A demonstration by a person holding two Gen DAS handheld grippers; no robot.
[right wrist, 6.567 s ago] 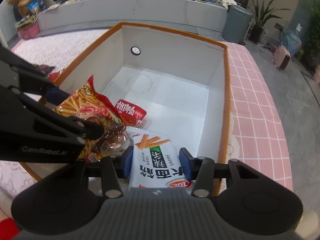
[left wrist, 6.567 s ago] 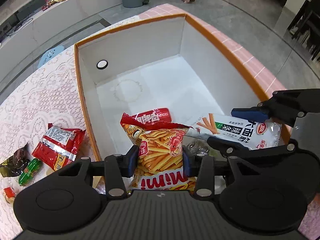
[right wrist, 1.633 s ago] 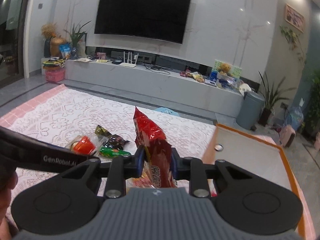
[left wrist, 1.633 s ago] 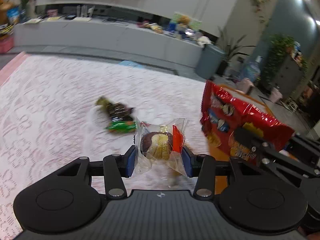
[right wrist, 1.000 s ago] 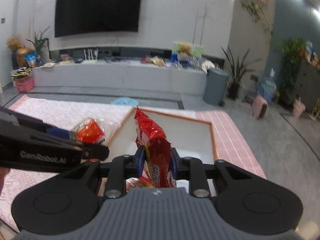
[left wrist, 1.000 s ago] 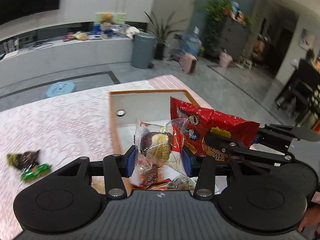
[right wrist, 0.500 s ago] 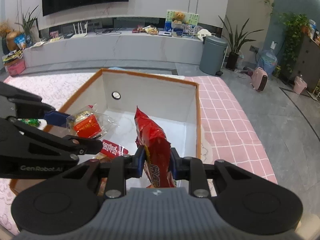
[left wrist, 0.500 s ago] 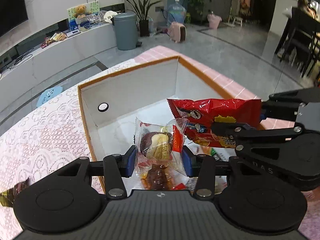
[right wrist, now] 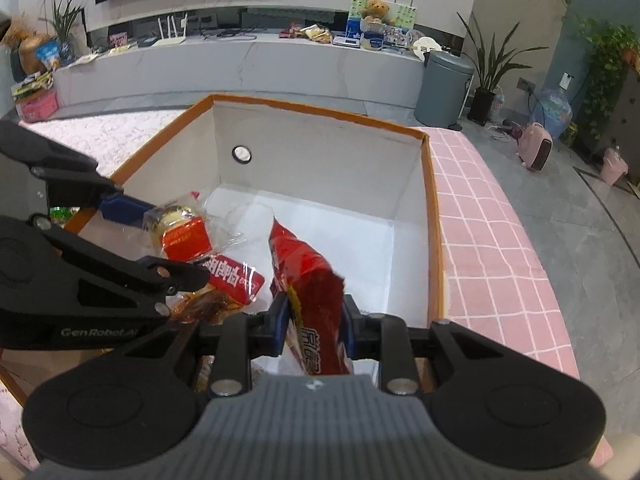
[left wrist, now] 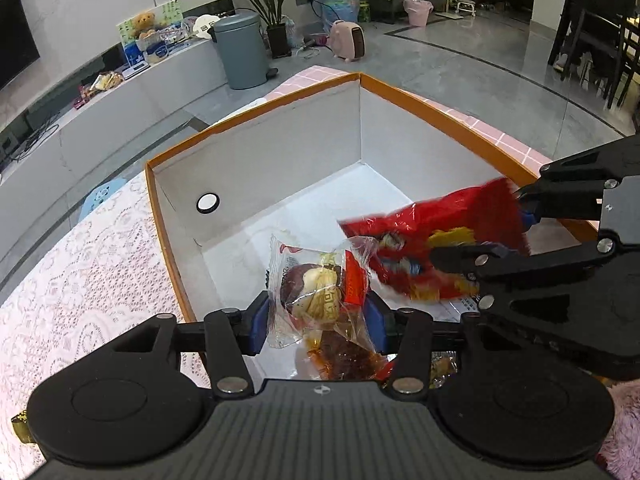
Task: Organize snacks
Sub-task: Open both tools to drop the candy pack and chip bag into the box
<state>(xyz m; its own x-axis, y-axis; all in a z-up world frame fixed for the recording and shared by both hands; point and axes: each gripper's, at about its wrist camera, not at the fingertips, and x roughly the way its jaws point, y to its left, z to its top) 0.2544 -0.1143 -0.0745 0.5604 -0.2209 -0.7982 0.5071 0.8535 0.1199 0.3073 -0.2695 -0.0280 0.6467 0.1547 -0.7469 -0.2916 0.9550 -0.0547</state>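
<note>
In the left wrist view the left gripper (left wrist: 318, 318) hangs over the near end of the box (left wrist: 256, 168), a white carton with an orange rim standing on a lace cloth (left wrist: 80, 264). A clear-wrapped pastry (left wrist: 316, 292) sits between its blue pads; the jaws have just been opening, and a gap now shows on the right pad's side, where half a second ago the pads pinched the wrapper (its small print cannot be read). To the right the right gripper (left wrist: 480, 236) holds a red bag (left wrist: 436, 236), now blurred and lower in the box than in the earlier frame. Below the pastry lie a brown snack (left wrist: 340, 356) and other packets on the box floor; the far half of the floor is bare white, with a round hole (left wrist: 207, 202) in the far wall. In the right wrist view the right gripper (right wrist: 314, 322) stands narrowly apart, clamped on the red bag (right wrist: 310, 276), which stands upright and bears white Chinese characters. At left the other gripper's black arm reads "GenRobot.AI", with the pastry (right wrist: 182, 230) at its tip. Beneath it a small red packet (right wrist: 234, 278) with white Chinese characters lies on the box floor (right wrist: 320, 220) beside the brown snack (right wrist: 204, 304). Compared with the frame half a second earlier, both grippers sit lower inside the box.
</note>
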